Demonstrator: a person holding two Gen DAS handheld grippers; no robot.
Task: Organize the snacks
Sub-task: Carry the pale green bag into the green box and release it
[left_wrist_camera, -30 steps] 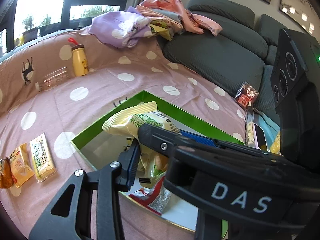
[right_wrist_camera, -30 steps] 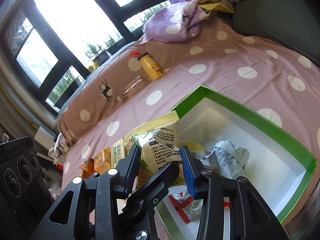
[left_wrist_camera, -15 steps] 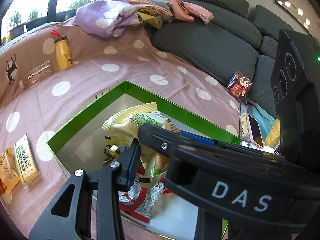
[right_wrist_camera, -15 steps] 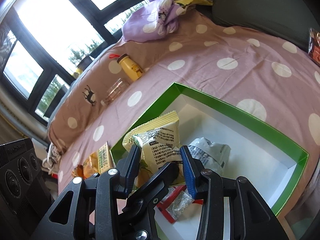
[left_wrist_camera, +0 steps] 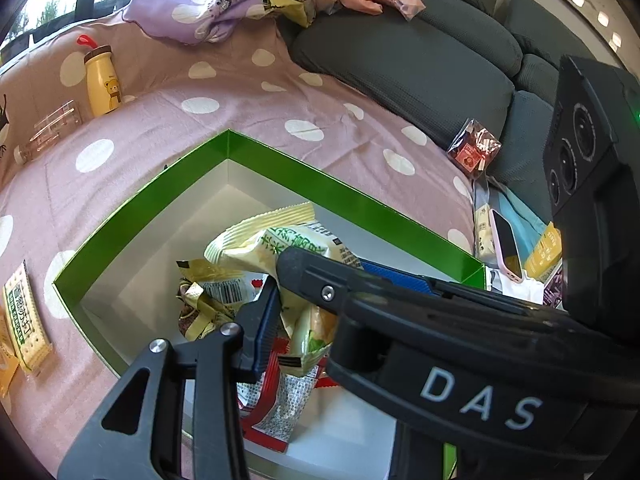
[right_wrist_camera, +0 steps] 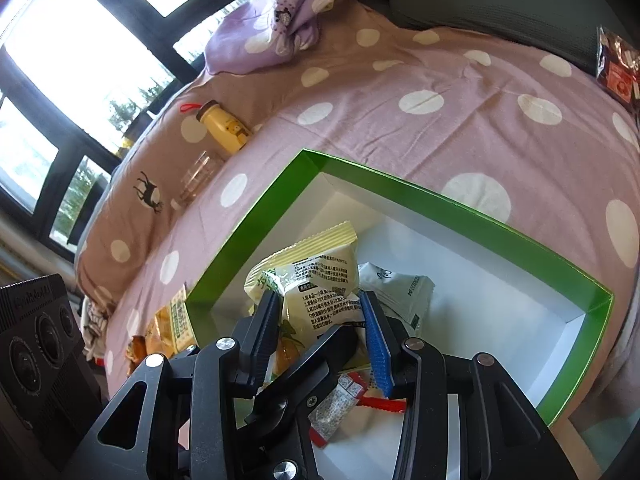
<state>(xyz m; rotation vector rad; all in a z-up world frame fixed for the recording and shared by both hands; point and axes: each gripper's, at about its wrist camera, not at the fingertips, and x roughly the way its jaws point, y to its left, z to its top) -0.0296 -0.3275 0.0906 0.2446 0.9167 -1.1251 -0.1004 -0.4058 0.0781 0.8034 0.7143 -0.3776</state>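
While both my left gripper [left_wrist_camera: 276, 292] and right gripper [right_wrist_camera: 320, 320] pinch the yellow snack packet [right_wrist_camera: 320, 276], I'd lower it clear inside the green box [right_wrist_camera: 472, 220] before releasing.

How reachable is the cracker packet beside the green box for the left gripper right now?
Probably not yet: the left gripper is shut on the yellow snack bag over the green box, as is the right gripper. The cracker packet lies uncovered on the bedspread, so after release the path looks free.
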